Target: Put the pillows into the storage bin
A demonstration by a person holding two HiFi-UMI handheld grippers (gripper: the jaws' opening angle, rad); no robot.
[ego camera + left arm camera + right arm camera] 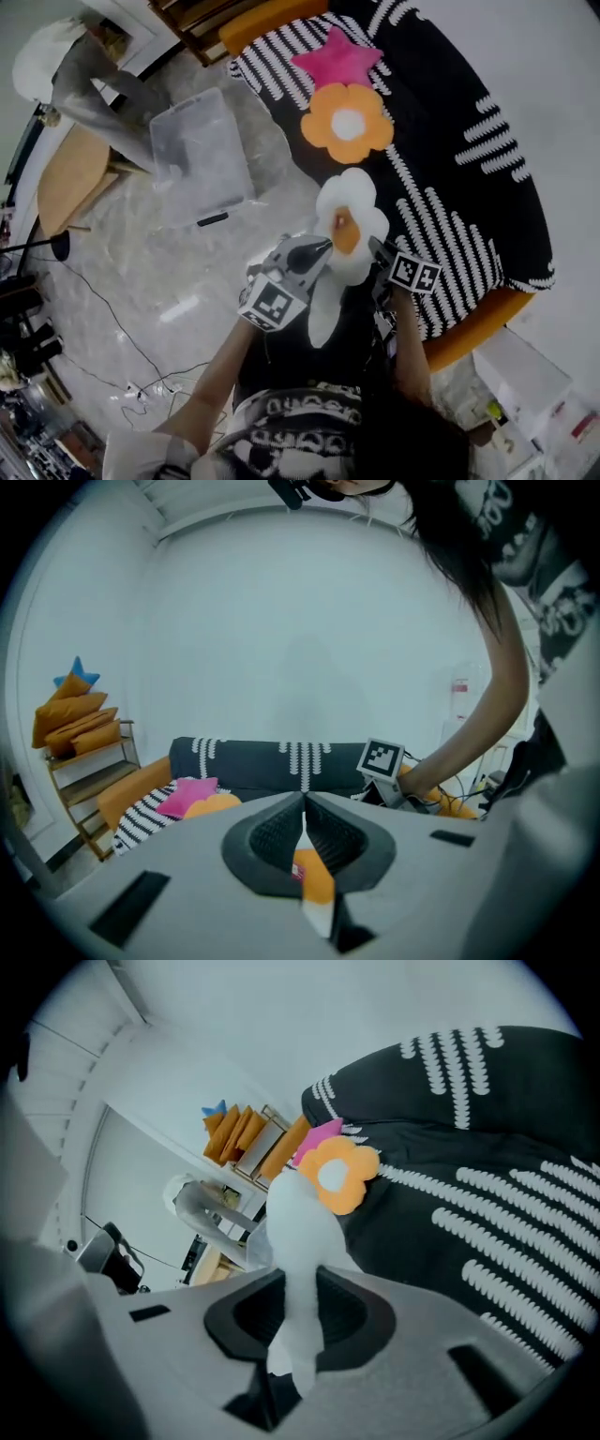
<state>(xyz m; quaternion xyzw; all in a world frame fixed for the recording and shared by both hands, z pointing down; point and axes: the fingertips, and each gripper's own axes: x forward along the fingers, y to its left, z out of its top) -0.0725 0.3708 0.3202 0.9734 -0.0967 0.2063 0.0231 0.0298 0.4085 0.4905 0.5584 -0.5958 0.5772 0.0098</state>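
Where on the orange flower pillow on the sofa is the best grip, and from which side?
Likely a petal on the near edge of the orange flower pillow, from above: it lies flat on the sofa, its lobes stick out, and the pink star pillow crowds the far edge.

Two pillows [347, 124] on sofa [450, 141]; storage bin [199, 155] left, seemingly on floor [141, 281].

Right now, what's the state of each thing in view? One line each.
White pillow: held up by both grippers.
Left gripper: shut on white pillow, at its orange centre.
Right gripper: shut on white pillow, on a petal.
Orange pillow: lying on sofa, untouched.
Star pillow: lying on sofa, untouched.
Bin: on the floor, no pillow inside.
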